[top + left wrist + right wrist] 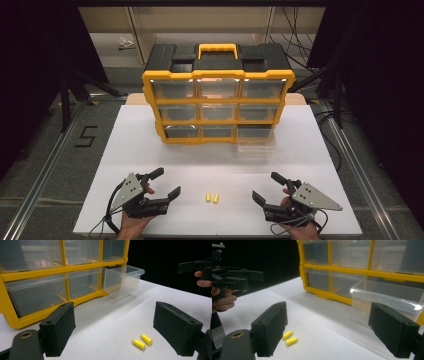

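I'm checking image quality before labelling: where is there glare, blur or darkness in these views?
High view: glare along the top drawers of the organizer, dark surroundings, pulled-out drawer faint. Left gripper view: earplugs sharp, the near jaws soft, black background. Right gripper view: bright glint on the drawer's rim.

Free room and obstacles. The white bench (150,150) lies bare between the yellow drawer cabinet (218,95) at the rear and the two claws near the front edge. The left claw (165,186) and right claw (266,187), jaws spread, flank an open central lane holding two small yellow earplugs (212,198) lying just beside each other. The clear drawer (256,145), pulled out at the cabinet's lower right, juts forward over the bench and narrows the approach on that side.
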{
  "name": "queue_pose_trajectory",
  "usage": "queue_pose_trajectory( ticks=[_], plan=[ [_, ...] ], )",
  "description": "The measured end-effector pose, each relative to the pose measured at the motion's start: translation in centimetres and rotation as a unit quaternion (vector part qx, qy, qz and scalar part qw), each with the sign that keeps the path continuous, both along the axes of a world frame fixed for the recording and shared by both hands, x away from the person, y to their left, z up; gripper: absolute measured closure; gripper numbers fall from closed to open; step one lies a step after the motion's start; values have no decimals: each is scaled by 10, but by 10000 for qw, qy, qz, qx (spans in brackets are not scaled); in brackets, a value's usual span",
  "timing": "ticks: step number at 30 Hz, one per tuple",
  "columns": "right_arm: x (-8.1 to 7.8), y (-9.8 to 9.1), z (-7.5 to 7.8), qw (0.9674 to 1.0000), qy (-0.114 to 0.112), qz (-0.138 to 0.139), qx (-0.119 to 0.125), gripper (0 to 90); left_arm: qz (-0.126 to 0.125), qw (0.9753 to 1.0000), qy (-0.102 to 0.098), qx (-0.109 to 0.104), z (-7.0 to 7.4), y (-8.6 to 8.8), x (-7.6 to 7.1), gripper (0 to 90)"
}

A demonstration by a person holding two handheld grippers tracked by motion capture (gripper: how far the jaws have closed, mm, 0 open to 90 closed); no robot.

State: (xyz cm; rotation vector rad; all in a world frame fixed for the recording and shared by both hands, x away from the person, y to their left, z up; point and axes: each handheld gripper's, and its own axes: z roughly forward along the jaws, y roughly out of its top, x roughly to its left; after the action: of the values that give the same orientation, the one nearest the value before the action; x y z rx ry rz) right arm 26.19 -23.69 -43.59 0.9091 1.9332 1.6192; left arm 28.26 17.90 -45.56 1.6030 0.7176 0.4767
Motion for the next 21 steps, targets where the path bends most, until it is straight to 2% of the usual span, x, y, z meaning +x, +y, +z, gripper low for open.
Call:
queue_pose_trajectory(
  ticks=[21],
  plan=[
    [4, 9, 1, 9994, 2, 264, -224, 167, 14, 10000, -59, -23, 0, 1, 0, 165]
  ],
)
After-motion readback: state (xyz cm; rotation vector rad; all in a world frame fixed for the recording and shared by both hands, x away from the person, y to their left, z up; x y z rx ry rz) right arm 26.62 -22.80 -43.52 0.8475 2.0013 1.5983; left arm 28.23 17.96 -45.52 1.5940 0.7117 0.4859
